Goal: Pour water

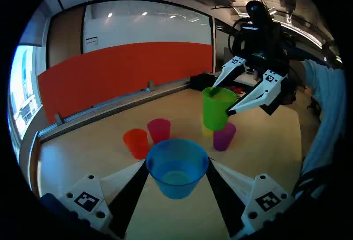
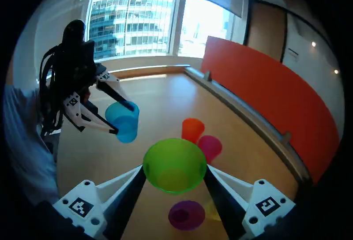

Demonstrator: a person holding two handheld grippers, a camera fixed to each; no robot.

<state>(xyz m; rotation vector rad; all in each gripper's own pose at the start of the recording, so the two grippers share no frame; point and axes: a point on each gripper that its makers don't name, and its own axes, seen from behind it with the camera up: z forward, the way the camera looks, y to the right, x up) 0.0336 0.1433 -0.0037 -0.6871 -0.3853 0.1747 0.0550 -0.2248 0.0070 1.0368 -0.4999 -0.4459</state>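
Observation:
My left gripper (image 1: 176,169) is shut on a blue cup (image 1: 177,167) with a little water at its bottom, held upright above the wooden table (image 1: 88,160). The right gripper view shows that blue cup (image 2: 123,121) and the left gripper (image 2: 121,117) at the left. My right gripper (image 2: 174,169) is shut on a green cup (image 2: 175,165), held upright above the table. In the left gripper view the green cup (image 1: 216,106) hangs in the right gripper (image 1: 223,101) beyond the blue one.
On the table stand an orange cup (image 1: 137,142), a pink cup (image 1: 159,129), a purple cup (image 1: 223,136) and a yellow cup (image 1: 206,129) partly behind the green one. An orange partition (image 1: 123,72) runs along the table's far edge. A sleeve (image 1: 326,107) is at right.

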